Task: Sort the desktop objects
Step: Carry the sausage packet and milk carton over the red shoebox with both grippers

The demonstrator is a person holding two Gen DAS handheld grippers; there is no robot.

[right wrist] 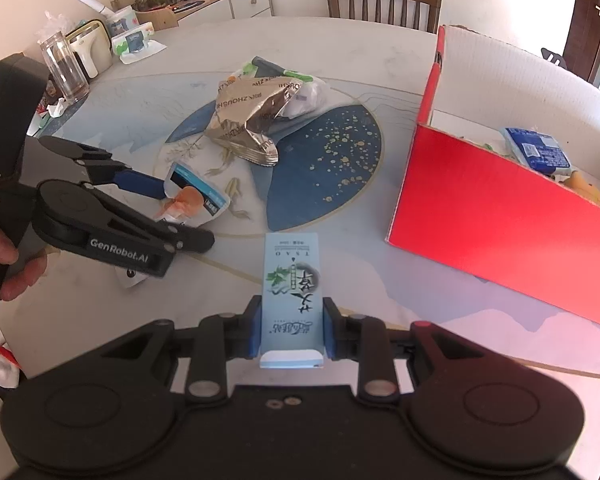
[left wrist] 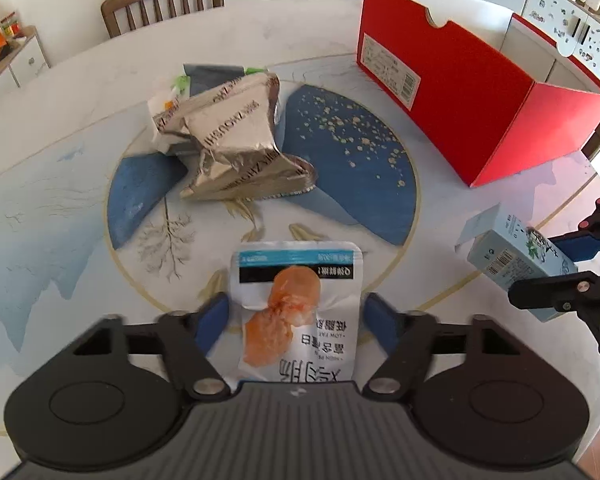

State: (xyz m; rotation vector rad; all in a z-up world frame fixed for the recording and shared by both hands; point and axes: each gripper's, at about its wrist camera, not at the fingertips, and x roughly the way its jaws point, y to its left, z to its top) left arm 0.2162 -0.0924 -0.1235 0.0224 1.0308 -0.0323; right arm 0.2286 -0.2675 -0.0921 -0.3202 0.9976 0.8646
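A round painted table [left wrist: 60, 184] fills both views, and the open red box [left wrist: 480, 92] is the landmark. Far left of the box, the left gripper [left wrist: 296, 308] has its blue pads set wide on either side of a white snack pouch [left wrist: 296, 304]; whether they touch it cannot be told. Bare tabletop lies between this pouch and a crumpled silver foil bag [left wrist: 236, 140] left of the box. Just below the box's near edge, the right gripper [right wrist: 292, 328] clamps a pale blue carton [right wrist: 292, 280]. Only the right wrist view shows the box's inside, holding a blue packet [right wrist: 536, 152], and a clear jar [right wrist: 64, 68] far left.
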